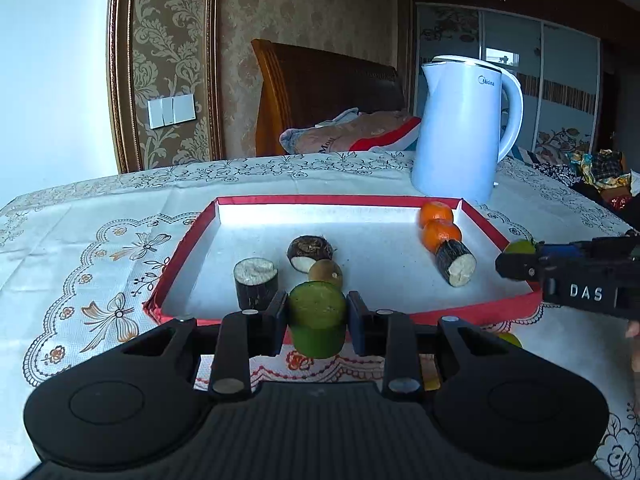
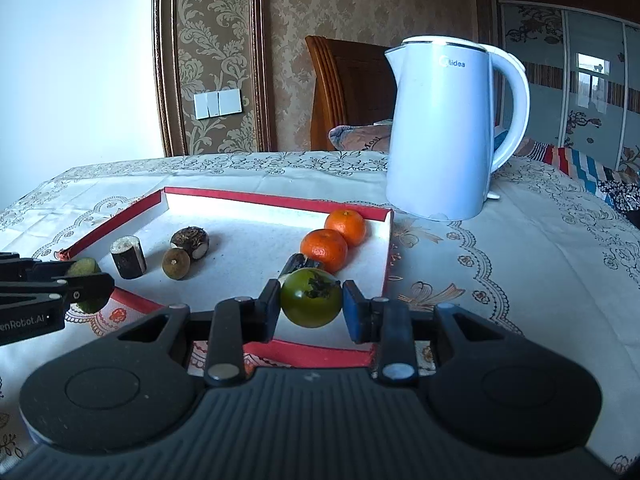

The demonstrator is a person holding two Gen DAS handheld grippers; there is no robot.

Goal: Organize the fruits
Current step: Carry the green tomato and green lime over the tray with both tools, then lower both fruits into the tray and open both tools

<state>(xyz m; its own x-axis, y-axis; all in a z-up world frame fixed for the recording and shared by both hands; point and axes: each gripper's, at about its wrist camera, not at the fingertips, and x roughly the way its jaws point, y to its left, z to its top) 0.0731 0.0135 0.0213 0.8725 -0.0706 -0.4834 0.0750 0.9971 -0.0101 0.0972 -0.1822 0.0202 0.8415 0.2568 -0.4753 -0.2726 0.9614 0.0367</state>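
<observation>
While left hand-held gripper (image 1: 317, 322) clamps upright green chunk (image 1: 317, 320), right (image 2: 311, 306) clamps green tomato (image 2: 311, 298).

Two grippers are in view, the left gripper (image 1: 317, 312) and the right gripper (image 2: 311, 304). Each carries one green piece: a green cylinder (image 1: 317, 318) in the left, a round green fruit (image 2: 311, 298) in the right.

One red-rimmed tray (image 1: 320, 201) holds six things:
- two oranges, one (image 2: 345, 227) behind the other (image 2: 324, 249)
- two dark cut stalk pieces, one upright (image 1: 256, 282), one lying (image 1: 455, 261)
- one dark round corm (image 1: 310, 252)
- one small brown fruit (image 1: 325, 273)

One white kettle (image 1: 464, 128) stands on the one tabletop (image 1: 100, 208).
</observation>
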